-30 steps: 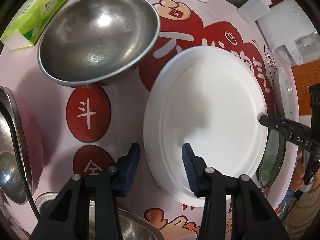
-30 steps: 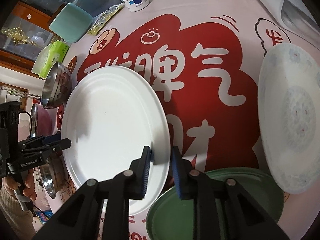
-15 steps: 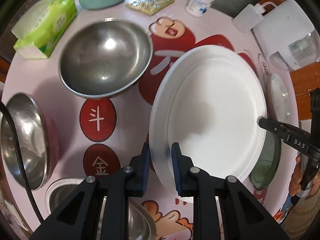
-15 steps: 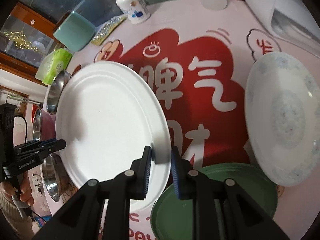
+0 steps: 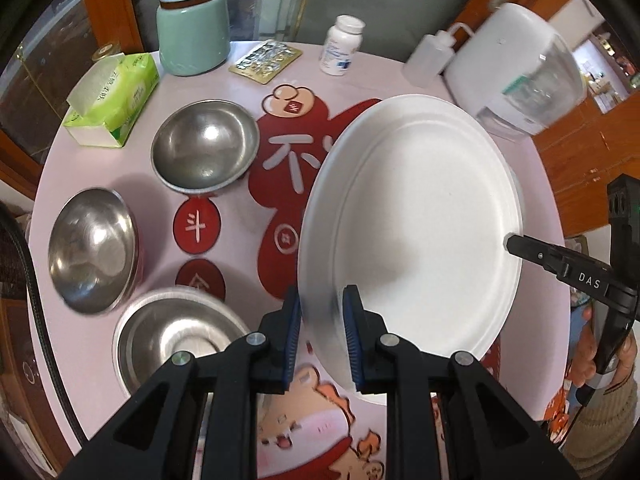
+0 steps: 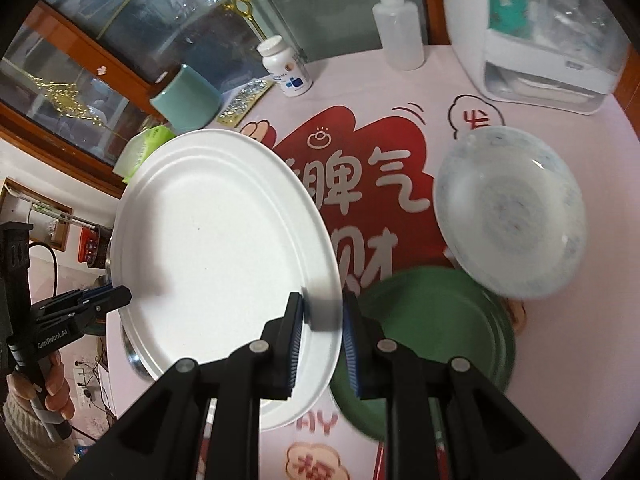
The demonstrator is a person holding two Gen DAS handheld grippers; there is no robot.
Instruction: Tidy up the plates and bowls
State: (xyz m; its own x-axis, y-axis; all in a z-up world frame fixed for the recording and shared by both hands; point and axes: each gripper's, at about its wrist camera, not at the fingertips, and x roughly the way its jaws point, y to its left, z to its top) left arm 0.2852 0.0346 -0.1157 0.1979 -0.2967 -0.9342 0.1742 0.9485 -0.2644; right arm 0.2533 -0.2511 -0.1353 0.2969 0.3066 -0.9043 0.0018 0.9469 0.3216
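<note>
A large white plate (image 5: 416,224) is held off the table by both grippers. My left gripper (image 5: 320,312) is shut on its near-left rim. My right gripper (image 6: 322,312) is shut on the opposite rim of the same plate (image 6: 216,232); its tip also shows in the left wrist view (image 5: 516,246). Three steel bowls (image 5: 204,146) (image 5: 92,248) (image 5: 172,336) sit on the left of the table. A green plate (image 6: 436,344) and a pale patterned plate (image 6: 508,210) lie on the right.
At the back stand a teal jar (image 5: 192,28), a tissue pack (image 5: 112,96), a blister pack (image 5: 264,60), a pill bottle (image 5: 342,46), a squeeze bottle (image 6: 398,28) and a white appliance (image 5: 516,68). The round table has a pink and red cloth (image 5: 240,92).
My left gripper closed on the white plate's rim. Both grippers then lifted the plate well up from the table, so more of the table is in view.
</note>
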